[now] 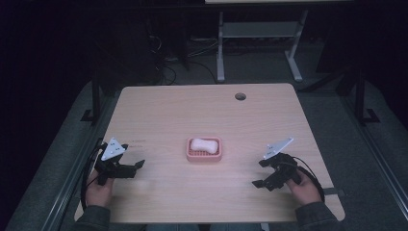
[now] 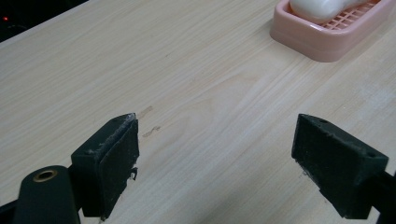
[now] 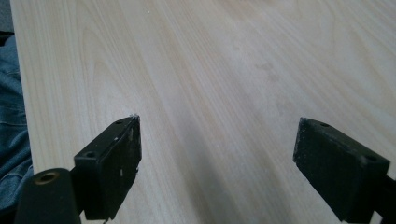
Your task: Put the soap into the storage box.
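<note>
Table: a pale wooden rectangular table with rounded corners is standing on a grey floor, a round dark cable hole sitting near its far edge.
Soap dish: a pink slatted plastic soap dish is resting at the middle of the table, roughly between the two grippers and well apart from both; in the left gripper view it is showing at the upper right.
Soap: a white, slightly waisted bar of soap is lying inside the soap dish, on its slats.
Left gripper: the black two-jaw left gripper is hovering near the table's left near corner, its jaws standing wide apart with bare wood between them; it is holding nothing.
Right gripper: the black two-jaw right gripper is hovering near the table's right near edge, its jaws likewise spread wide over bare tabletop; it is gripping nothing.
Left hand: the person's left hand is wrapping the left gripper's handle, a grey sleeve showing behind it.
Right hand: the person's right hand is grasping the right gripper's handle.
Background: a grey metal desk frame is standing beyond the table in a dark room.
</note>
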